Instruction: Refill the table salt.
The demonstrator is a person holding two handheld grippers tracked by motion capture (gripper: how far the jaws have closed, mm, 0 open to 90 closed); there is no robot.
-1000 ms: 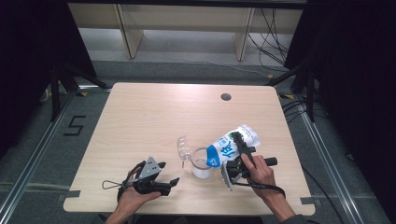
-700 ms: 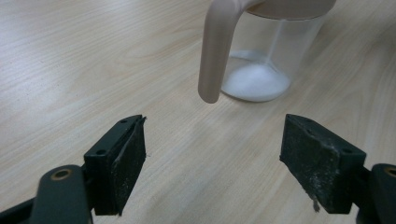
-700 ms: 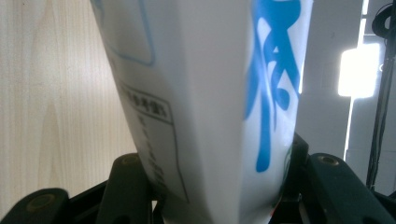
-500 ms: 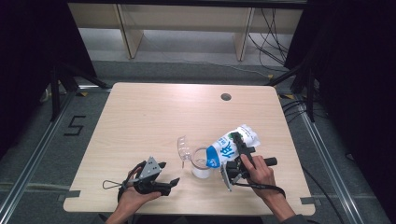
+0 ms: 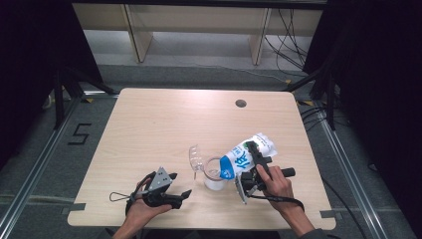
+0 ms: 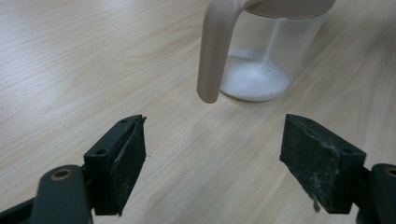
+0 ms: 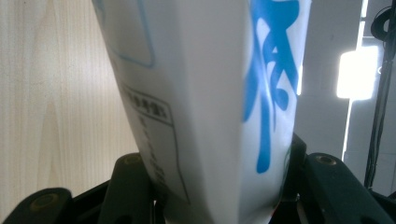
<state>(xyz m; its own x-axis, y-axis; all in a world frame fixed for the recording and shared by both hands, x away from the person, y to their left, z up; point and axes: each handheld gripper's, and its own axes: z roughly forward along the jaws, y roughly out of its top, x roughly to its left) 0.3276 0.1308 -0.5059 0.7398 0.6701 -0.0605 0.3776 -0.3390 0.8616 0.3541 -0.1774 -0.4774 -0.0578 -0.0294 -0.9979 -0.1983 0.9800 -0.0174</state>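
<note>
Pouring: right gripper [image 5: 250,160] clamps bag [image 5: 247,155], tilted over jug [image 6: 261,56] | keep tilt steady (stream thin) | left gripper [image 6: 212,161] released, jug ahead.

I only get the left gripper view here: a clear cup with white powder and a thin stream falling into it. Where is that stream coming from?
Observer: From a white-and-blue bag, tipped over the cup.
Operator: Who holds the bag?
Observer: The right hand-held gripper is clamped on it; its jaws press both sides of the bag in the right gripper view.
Operator: And the gripper I look along, is it near the cup?
Observer: The left hand-held gripper rests on the table left of the cup, jaws open, touching nothing.
Operator: Does the cup have a lid?
Observer: Yes, a clear lid stands flipped open on the cup's left side.
</note>
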